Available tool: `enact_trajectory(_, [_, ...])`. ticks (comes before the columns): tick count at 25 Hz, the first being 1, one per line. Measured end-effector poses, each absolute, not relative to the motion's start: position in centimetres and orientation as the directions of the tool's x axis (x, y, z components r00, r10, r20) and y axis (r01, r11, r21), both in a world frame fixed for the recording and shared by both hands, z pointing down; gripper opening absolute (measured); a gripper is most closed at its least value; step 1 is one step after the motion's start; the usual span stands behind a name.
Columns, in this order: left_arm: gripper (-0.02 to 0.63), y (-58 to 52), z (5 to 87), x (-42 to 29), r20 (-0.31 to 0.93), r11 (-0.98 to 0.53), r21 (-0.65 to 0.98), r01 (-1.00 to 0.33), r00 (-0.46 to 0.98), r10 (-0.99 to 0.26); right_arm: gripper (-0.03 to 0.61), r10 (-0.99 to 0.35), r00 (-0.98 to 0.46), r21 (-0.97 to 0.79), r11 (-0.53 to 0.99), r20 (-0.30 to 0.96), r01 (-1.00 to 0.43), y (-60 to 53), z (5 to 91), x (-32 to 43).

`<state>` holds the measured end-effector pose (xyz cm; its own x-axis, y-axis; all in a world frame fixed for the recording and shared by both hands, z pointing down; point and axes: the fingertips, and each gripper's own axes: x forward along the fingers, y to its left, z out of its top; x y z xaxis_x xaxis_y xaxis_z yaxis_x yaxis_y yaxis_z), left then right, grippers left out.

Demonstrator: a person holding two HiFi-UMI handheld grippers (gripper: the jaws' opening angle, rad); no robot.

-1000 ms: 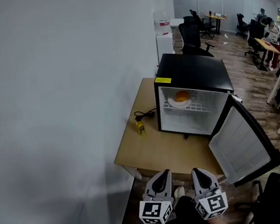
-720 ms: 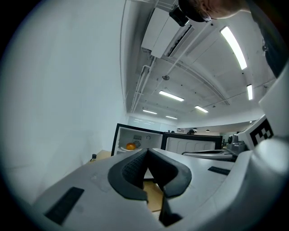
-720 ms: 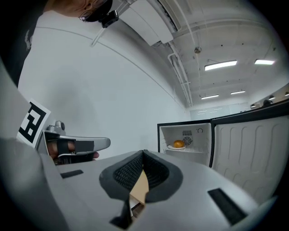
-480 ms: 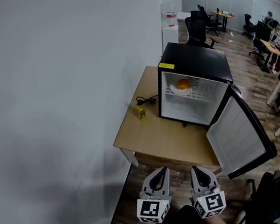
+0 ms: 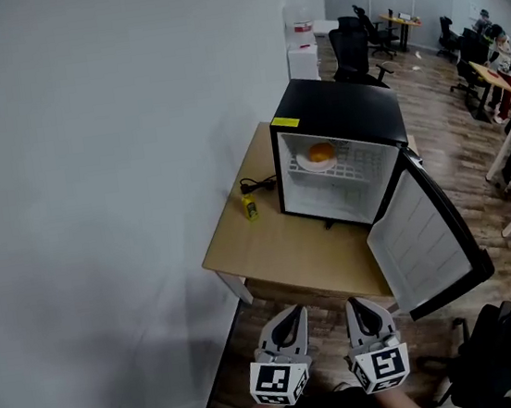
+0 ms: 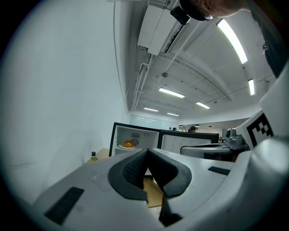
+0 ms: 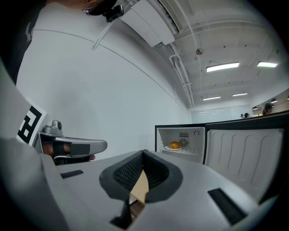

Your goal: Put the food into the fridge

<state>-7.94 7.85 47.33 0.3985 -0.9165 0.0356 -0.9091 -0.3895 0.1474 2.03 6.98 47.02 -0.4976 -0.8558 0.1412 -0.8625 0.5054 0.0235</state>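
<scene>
The food [image 5: 321, 151] is already sitting on a plate [image 5: 309, 162] on the upper shelf of the fridge [image 5: 336, 108], which is standing at the far right corner of the counter [image 5: 282, 260]. Its door [image 5: 424, 241] is hanging wide open, swinging out past the counter's right edge. A small bottle [image 5: 250, 208] and a black cable [image 5: 258, 186] are lying near the left edge, just beside the fridge.

The left gripper [image 5: 292, 317] and the right gripper [image 5: 361, 308] are hovering side by side short of the counter's near edge, well apart from the fridge. Both are pointing roughly level toward it. Each pair of jaws is pressed together, pinching nothing.

Judging by this, the placing step is looking finished and the person is standing clear. If anything is left, it is probably shutting the door. That would be calling for the right gripper to reach round the door's outer edge and push it steadily toward the fridge, without knocking the plate or nudging the fridge along the counter
</scene>
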Motion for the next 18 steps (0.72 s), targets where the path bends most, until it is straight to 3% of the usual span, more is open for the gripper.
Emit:
enact_trajectory(13, [0.014,8.5,47.7,-7.1,0.047,-0.412,0.138,-0.901,0.421,-0.906,0.059,-0.896,-0.420,0.034,0.428,0.144,-0.903,8.9,47.4,4.7])
enact_trajectory(18, [0.014,9.3,46.9,-7.0,0.043,-0.409,0.042,-0.912,0.411,-0.911,0.058,-0.897,-0.419,0.039,0.428,0.138,-0.903,9.6,47.3,4.6])
